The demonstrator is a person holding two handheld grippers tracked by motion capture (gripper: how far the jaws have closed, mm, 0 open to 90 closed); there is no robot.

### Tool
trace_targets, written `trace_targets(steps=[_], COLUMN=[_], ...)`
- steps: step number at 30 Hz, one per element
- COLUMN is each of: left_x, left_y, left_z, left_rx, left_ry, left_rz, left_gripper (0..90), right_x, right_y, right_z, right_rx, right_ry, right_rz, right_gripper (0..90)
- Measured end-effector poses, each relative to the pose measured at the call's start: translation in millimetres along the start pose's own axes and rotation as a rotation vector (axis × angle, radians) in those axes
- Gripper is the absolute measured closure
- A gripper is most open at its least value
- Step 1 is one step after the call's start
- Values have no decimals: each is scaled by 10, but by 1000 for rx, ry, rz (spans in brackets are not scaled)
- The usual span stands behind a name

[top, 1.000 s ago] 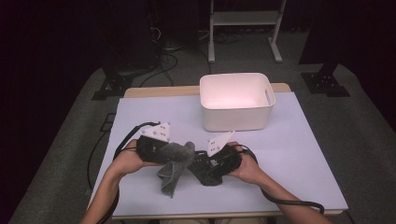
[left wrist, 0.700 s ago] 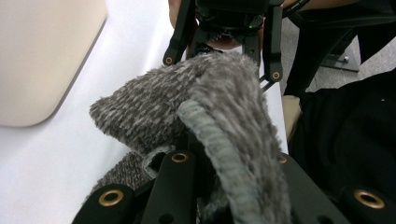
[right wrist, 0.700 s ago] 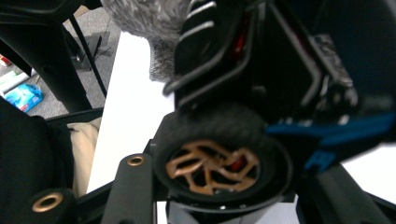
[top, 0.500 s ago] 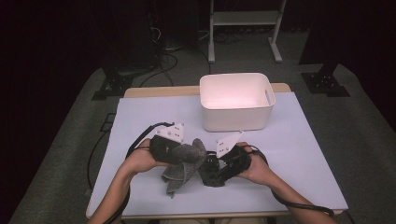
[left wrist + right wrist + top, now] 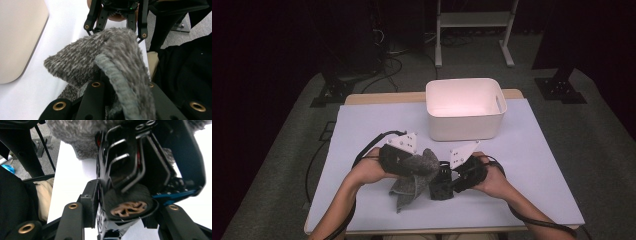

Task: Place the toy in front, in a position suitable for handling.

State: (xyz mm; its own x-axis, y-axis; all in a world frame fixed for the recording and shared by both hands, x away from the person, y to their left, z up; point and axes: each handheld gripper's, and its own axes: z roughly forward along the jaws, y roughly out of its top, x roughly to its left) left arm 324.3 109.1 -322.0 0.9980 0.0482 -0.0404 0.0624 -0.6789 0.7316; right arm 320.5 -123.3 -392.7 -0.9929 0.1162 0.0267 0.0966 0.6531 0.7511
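Left tool [image 5: 409, 167], pressed together on the grey fuzzy cloth [image 5: 414, 175], lifts it at six o'clock of the white bin [image 5: 464, 107]; right tool [image 5: 452, 175] pinches the black toy car [image 5: 442, 182], its jaws just closing, likely for wiping above the surface [image 5: 362, 125].

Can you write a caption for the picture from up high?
Two grippers rub a grey cloth against a black toy car.

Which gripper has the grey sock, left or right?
The left gripper: its jaws are shut on the fuzzy grey sock. The right gripper grips a black toy car instead.
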Motion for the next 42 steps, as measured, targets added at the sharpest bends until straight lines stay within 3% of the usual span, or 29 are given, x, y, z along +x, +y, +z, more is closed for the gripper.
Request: trace_targets(steps=[8, 16, 22, 29, 33, 36, 42], left_x=[10, 8, -2, -15, 3, 11, 43], left_y=[-76, -183, -154, 58, 164, 262, 417], left_z=[-54, -149, -93, -44, -19, 35, 159], left_rx=[-6, 20, 22, 54, 29, 36, 45], left_ry=[15, 45, 39, 41, 18, 12, -18], left_rz=[-21, -41, -15, 31, 34, 57, 65], left_gripper=[808, 802, 803, 804, 803, 803, 803], right_x=[-11, -20, 0, 5, 9, 17, 22], right_y=[-30, -29, -10, -21, -42, -37, -50], right_z=[0, 3, 26, 9, -4, 6, 9], right_rx=[-24, -24, -25, -27, -33, -37, -47], right_ry=[6, 11, 7, 6, 1, -3, -3], right_rz=[6, 5, 1, 8, 11, 4, 20], right_gripper=[552, 551, 551, 548, 547, 548, 547])
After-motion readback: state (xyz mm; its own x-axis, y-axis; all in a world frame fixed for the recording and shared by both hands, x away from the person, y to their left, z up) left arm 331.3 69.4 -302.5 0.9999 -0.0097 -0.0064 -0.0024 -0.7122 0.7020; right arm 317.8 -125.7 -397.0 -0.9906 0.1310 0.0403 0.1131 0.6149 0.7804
